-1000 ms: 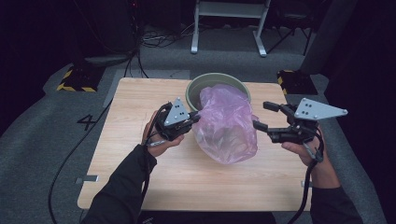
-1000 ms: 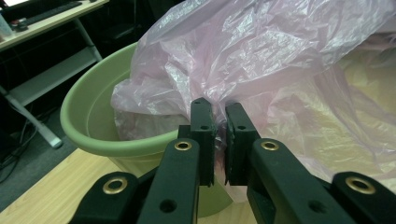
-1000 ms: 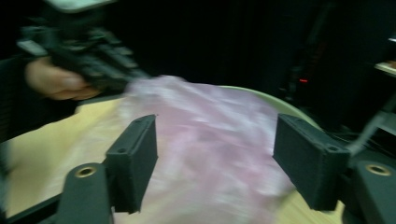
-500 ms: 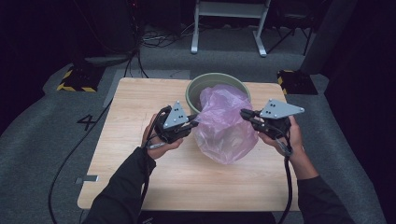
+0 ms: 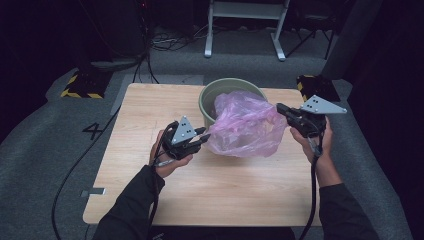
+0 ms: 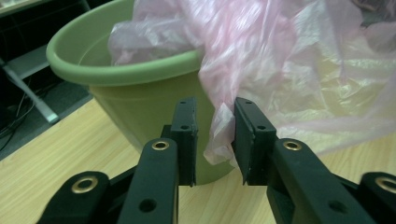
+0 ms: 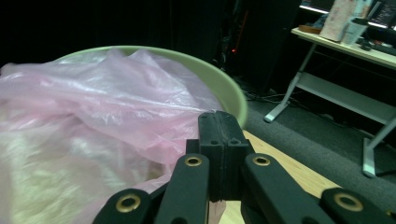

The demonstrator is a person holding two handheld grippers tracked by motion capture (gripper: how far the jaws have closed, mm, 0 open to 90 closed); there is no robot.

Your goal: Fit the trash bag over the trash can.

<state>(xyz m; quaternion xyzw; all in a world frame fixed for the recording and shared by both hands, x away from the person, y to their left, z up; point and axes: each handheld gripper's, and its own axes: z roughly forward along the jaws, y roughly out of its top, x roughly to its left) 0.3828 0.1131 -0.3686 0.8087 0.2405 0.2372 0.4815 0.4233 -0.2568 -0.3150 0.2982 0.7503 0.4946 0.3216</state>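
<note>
Over green pot (image 5: 212,100), crumpled pink bag (image 5: 247,131)

Pink translucent bag (image 5: 246,130), pale green pot (image 5: 212,97), light wood-grain table (image 5: 150,110)

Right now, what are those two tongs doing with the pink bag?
Left tongs just opening, bag edge loose between them. Right tongs shut on pink bag. Bag half in green pot. Nothing in the way.

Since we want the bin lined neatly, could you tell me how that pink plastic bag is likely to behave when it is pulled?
The pink plastic bag looks thin and crumpled, so it will probably flop and stretch rather than hold a shape. It seems very light. In the left gripper view its film hangs loose between parted jaws, so it could slip free. The green bucket may shift if tugged.
</note>
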